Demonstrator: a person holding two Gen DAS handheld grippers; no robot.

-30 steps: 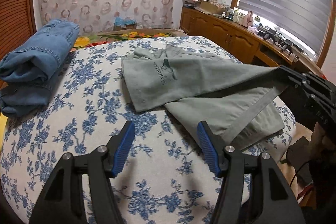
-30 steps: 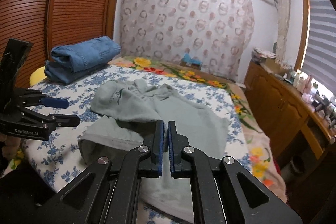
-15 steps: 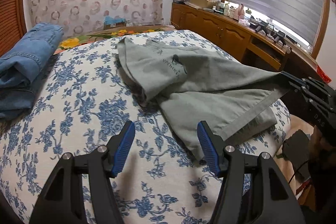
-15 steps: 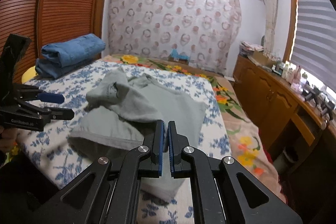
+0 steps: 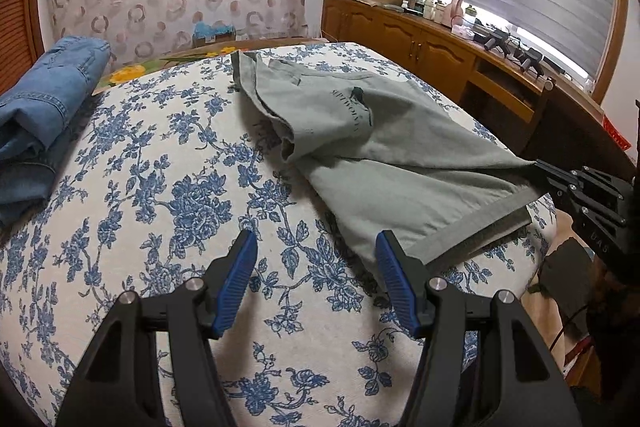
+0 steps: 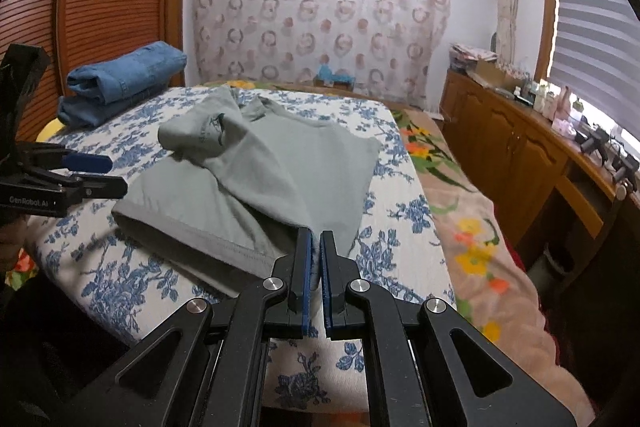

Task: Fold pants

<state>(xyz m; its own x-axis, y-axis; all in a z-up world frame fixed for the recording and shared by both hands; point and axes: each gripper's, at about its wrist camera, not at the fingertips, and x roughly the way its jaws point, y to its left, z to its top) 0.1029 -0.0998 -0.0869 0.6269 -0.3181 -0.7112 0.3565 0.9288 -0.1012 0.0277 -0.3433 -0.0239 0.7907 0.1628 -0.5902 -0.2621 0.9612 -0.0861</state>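
The pants' print [image 5: 354, 107] is too small to read (dark lettering); folded jeans [image 5: 36, 115] are cut off at the frame's edge.

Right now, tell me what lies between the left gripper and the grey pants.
Nothing but bare floral bedspread. In the left wrist view, the open left gripper hovers beside the grey pants' hem, its right finger close to it.

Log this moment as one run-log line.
task: fold pants | left gripper: open, empty, over bed | right gripper: shut on pants hem corner | jeans: folded, far left
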